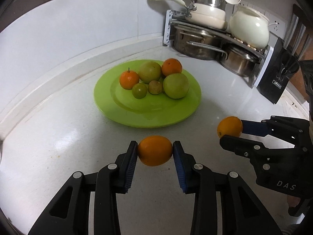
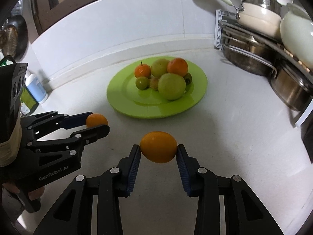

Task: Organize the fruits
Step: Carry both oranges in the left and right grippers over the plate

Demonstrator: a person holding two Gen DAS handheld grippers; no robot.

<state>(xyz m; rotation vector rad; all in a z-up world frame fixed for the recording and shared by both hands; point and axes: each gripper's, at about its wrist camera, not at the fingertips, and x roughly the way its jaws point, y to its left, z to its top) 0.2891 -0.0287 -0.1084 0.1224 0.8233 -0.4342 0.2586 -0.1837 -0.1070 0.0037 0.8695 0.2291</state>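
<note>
A green plate (image 1: 125, 115) (image 2: 121, 101) sits on the white counter and holds several fruits: two oranges (image 1: 129, 79), two large green fruits (image 1: 176, 86) and small green-brown ones (image 1: 139, 90). My left gripper (image 1: 155, 151) is shut on an orange (image 1: 155, 153) held above the counter, in front of the plate. It also shows in the right wrist view (image 2: 97, 121). My right gripper (image 2: 158, 150) is shut on another orange (image 2: 158, 146), to the right of the left one. It also shows in the left wrist view (image 1: 229, 129).
A rack with steel pots (image 1: 197, 43), white pans (image 1: 207, 13) and a white jug (image 1: 249, 27) stands at the back right. A black box (image 1: 273, 78) stands beside it. A white bottle (image 2: 37, 88) stands at the left by the wall.
</note>
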